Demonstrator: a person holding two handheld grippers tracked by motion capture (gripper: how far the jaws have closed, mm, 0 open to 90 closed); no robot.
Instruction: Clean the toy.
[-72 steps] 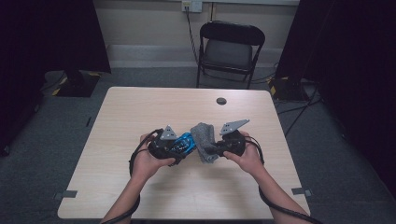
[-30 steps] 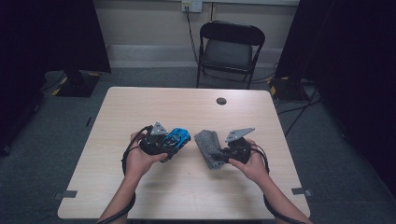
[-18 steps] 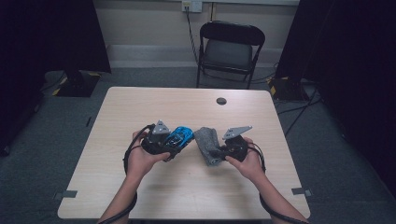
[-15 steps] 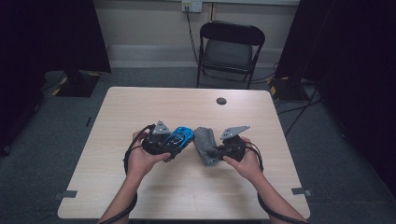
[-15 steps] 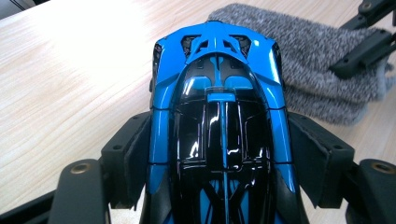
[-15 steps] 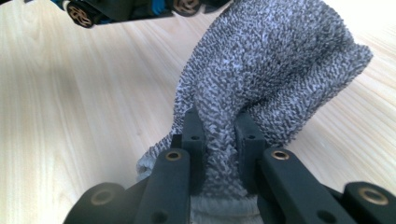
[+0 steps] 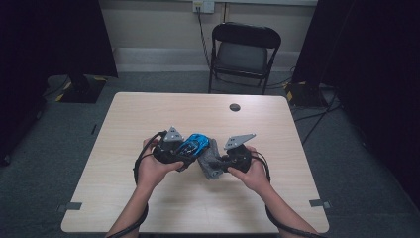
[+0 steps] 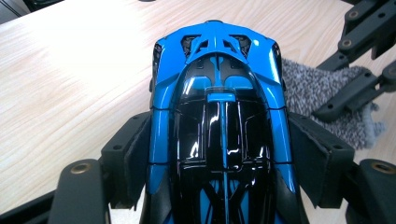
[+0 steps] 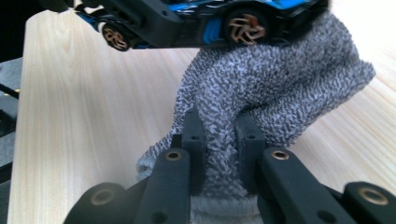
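Toy car (image 8: 217,126), one, blue and black, clamped across its flanks in my left gripper (image 7: 171,148), mid-frame in the high view above the table (image 7: 124,129).
In the left gripper view its long axis runs straight up the frame, one end toward the top edge. My right gripper (image 9: 219,140) is pinched on the one grey cloth (image 9: 275,88), which touches the car's underside.
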